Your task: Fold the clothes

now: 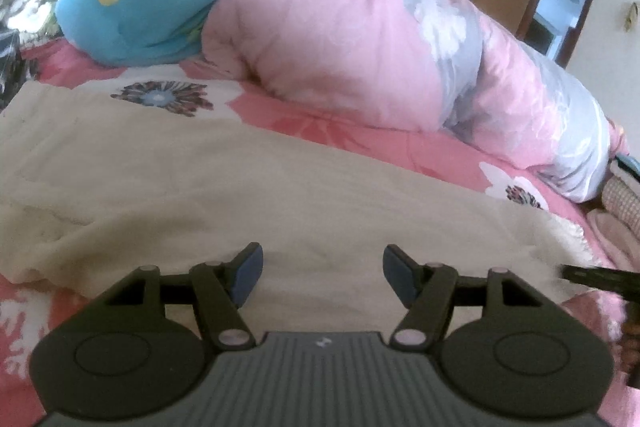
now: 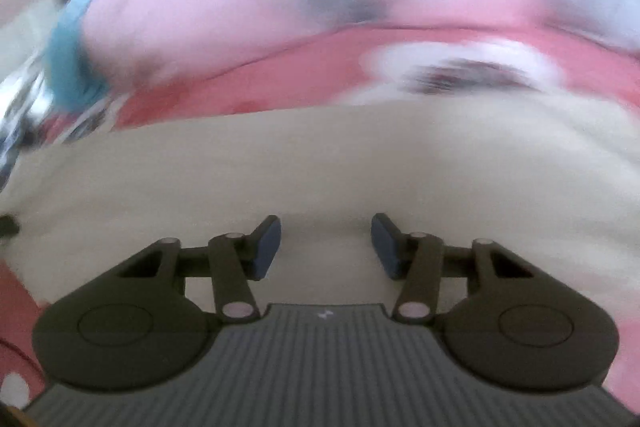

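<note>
Both grippers, left point(image 1: 322, 273) and right point(image 2: 326, 245), hang open and empty over the cream garment point(image 1: 200, 179), likely ready to pinch for a fold.

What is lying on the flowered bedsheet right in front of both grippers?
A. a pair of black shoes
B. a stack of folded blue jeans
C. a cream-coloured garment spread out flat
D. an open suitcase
C: both wrist views show a cream-coloured garment spread over the pink flowered bedsheet, with the open left gripper and the open right gripper above it, nothing between their pads.
</note>
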The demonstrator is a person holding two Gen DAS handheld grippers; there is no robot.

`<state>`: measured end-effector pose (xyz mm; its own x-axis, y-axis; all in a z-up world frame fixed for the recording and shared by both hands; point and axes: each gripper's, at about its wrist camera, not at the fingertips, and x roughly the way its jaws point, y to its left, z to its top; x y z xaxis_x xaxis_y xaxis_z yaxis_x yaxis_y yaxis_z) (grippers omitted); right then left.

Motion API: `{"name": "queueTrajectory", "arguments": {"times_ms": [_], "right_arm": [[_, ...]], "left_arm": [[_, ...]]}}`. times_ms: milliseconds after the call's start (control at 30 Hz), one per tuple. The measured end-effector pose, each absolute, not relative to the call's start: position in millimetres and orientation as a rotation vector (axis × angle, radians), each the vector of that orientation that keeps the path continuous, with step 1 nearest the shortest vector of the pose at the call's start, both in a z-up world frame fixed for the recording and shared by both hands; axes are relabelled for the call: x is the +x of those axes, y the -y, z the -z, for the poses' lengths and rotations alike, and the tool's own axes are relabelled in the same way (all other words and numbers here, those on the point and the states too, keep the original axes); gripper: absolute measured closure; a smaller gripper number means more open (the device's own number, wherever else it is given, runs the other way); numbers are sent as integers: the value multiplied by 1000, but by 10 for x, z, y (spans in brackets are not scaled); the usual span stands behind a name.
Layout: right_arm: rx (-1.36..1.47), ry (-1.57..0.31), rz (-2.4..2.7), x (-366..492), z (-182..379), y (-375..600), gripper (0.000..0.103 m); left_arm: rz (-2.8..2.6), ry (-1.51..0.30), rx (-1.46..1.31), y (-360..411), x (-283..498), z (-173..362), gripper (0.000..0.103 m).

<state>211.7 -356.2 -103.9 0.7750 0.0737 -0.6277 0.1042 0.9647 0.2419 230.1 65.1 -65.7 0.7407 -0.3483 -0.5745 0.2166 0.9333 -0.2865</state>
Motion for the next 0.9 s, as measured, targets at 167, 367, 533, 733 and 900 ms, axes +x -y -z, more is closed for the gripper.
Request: {"name": "queueTrajectory", "arguments": {"times_ms": [167,367,533,733,900], "right_arm": [[333,-686,233,1374,930,3932,51],[310,-619,-2,1597,600,3111,50],[85,-665,-281,2144,641,1821,51],[52,-731,-318,1794,1028,1632,49],[130,-742,-232,1126,1005,1909,47]], "left_arm": [[305,-665,-212,-660,2308,655,35],[265,-654,-207,-692,2324,642,35],[208,-674,-190,-813,2364,684,35],[215,-672,-222,-970,2296,636,35],[226,-659,-190,-913,2173,615,35]]}}
